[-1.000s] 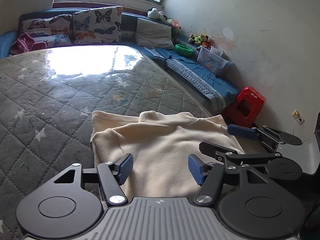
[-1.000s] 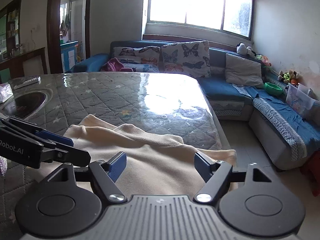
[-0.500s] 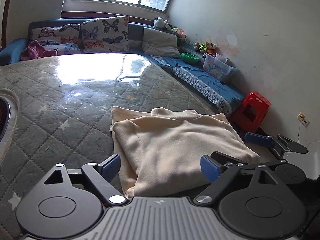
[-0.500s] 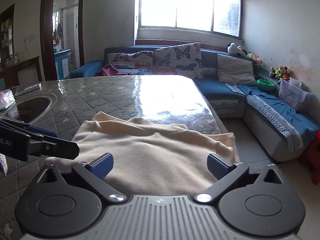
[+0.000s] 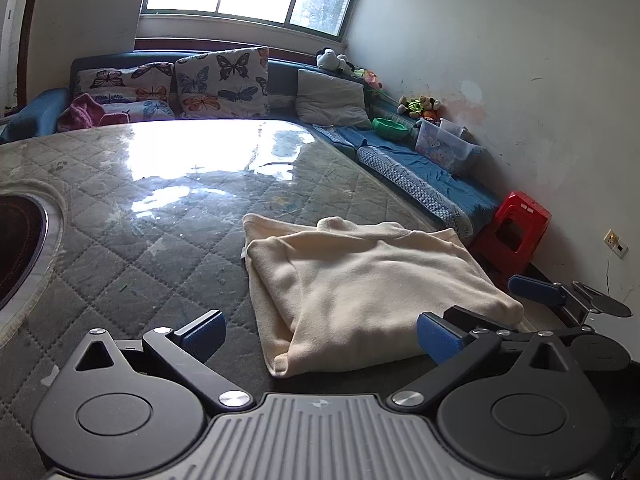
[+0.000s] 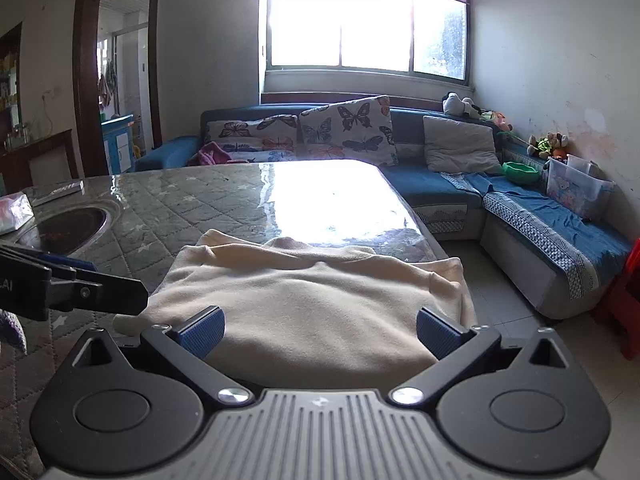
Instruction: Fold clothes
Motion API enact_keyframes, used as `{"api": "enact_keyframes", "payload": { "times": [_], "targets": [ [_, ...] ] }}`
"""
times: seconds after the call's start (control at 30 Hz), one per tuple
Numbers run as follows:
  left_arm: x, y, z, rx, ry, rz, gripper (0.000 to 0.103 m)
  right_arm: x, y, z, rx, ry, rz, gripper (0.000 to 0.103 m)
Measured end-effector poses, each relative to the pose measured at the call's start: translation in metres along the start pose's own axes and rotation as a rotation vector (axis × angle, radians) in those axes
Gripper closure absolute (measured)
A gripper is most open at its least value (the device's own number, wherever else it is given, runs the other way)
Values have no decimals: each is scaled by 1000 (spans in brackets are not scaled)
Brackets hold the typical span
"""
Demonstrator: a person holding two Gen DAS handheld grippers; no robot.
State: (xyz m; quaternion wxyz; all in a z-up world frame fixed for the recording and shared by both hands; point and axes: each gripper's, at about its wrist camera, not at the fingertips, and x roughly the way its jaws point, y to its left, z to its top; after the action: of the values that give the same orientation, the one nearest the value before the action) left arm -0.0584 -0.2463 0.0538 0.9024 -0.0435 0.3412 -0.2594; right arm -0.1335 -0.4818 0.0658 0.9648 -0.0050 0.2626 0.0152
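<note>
The near edge of the cream garment (image 6: 320, 312) was cut off in the right wrist view by the right gripper (image 6: 320, 332) body, so how its front hem lay could not be seen there. In the left wrist view the garment (image 5: 360, 292) showed whole: folded into a rough rectangle, lying flat at the near right corner of the table (image 5: 160, 208), its right side at the table's edge. Glare from the window washed out the far half of the table, and a dark round inset (image 5: 16, 248) at the left was only partly in frame.

The left gripper (image 5: 318, 336) was held low over the table just short of the garment's near left corner, its jaws spread wide with nothing between them. The right gripper was held close above the garment's near edge, likewise wide open and holding nothing; whether its blue pads (image 6: 202, 330) touched the cloth could not be told. Each gripper appeared at the margin of the other's view, only partly visible.
</note>
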Motion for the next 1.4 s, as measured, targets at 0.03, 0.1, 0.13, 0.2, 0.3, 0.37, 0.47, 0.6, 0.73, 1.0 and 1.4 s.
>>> {"api": "enact_keyframes", "payload": {
  "times": [0.03, 0.1, 0.13, 0.2, 0.3, 0.37, 0.47, 0.6, 0.73, 1.0, 1.4],
  "targets": [
    [0, 0, -2, -2, 2, 4, 0, -2, 1, -1, 0, -3, 0, 0],
    [-1, 1, -5, -2, 5, 10, 0, -5, 2, -3, 2, -8, -3, 0],
    [-1, 1, -6, -1, 7, 13, 0, -6, 3, -4, 4, -8, -4, 0],
    [-2, 1, -8, 4, 7, 22, 0, -7, 4, -5, 7, -3, -5, 0],
    [-4, 0, -11, 14, 3, 32, 0, -8, 5, -8, 14, 13, -12, 0],
    [-6, 1, -14, 17, -2, 29, 0, -8, 5, -10, 17, 21, -23, 0],
    [-7, 2, -15, 12, -6, 34, 0, -8, 6, -14, 27, 32, -39, 0],
    [-9, 1, -16, 19, -10, 40, 0, -9, 6, -18, 34, 43, -49, 0],
    [-10, -1, -17, 28, -12, 45, 0, -9, 6, -21, 45, 45, -52, 0],
    [-13, -3, -20, 33, -9, 55, 0, -13, 9, -25, 52, 36, -56, 0],
    [-16, -10, -25, 65, 12, 83, 0, -21, 13, -30, 69, 30, -39, 0]
  ]
}}
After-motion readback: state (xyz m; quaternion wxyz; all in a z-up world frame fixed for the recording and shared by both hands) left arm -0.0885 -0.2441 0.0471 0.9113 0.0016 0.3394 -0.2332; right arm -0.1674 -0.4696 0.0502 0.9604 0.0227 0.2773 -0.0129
